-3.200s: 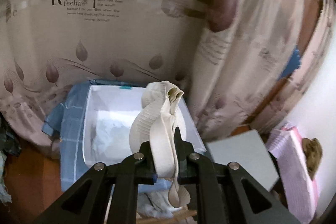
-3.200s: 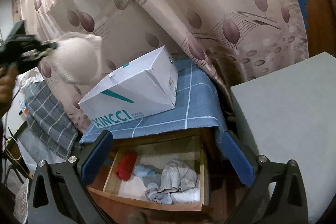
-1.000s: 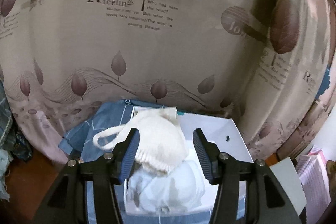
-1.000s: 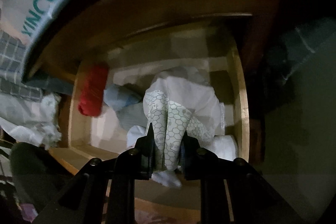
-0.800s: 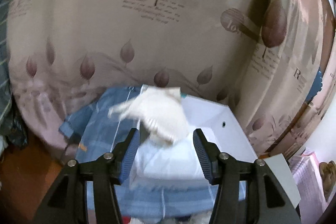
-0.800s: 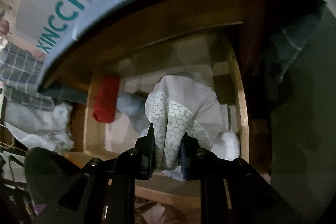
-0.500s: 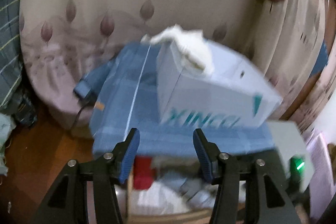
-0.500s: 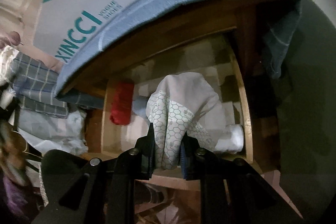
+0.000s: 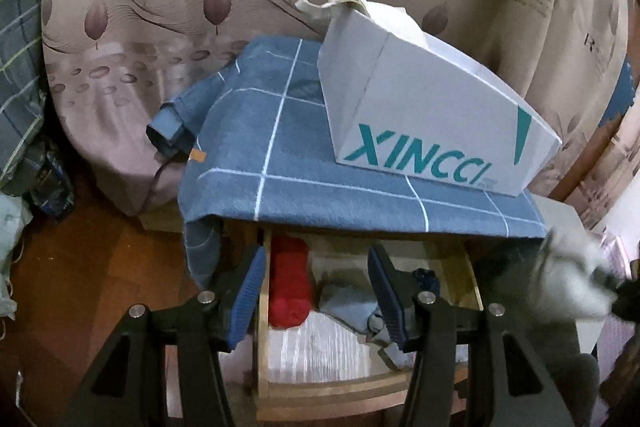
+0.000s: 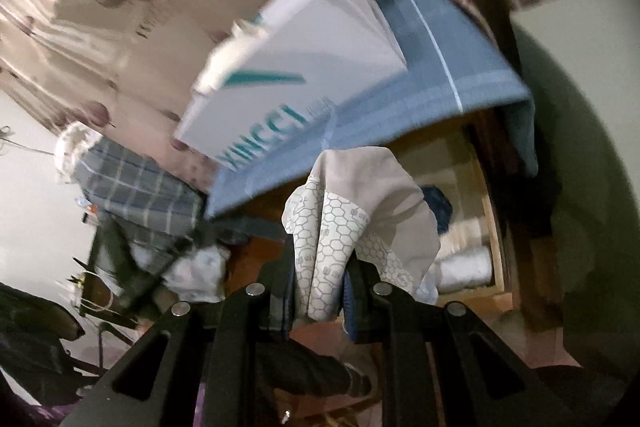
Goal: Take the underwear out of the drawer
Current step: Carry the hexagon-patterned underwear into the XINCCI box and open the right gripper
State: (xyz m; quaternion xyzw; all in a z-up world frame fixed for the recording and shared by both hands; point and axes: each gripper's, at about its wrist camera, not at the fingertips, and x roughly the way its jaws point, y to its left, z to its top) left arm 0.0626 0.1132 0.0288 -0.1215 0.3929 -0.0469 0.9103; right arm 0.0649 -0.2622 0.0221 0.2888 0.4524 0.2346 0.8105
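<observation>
One garment, a grey brief (image 10: 356, 219) with a honeycomb-print panel, is pinched in the right gripper (image 10: 320, 291); its jaws are nearly shut on a bunched fold, and the cloth hangs clear of the drawer (image 10: 486, 227), in front of it and below the blue cloth (image 10: 420, 67). In the left wrist view the same brief appears as a blurred grey mass (image 9: 568, 279) at the right edge.

Several items remain in the drawer: a red roll (image 9: 289, 283), a light blue piece (image 9: 348, 303) and a dark blue piece (image 10: 438, 207). The left gripper (image 9: 316, 291) hangs above the drawer front with jaws wide and nothing between them.

Risks, as judged from this position:

- Slip. The grip is on a fold only. A quick swing may pull the fold out, and the brief would drop to the floor or back into the drawer.
- Snag. The loose lower hem may catch on the drawer front or on the overhanging blue cloth. A tug there could shift the cloth and the white box (image 9: 432, 115) standing on it.
- Box spill. A white garment (image 9: 348, 1) already hangs over the box rim; a careless drop may push it out.
- Collision. Both grippers work near the same opening and may meet if the left descends while the right crosses.
</observation>
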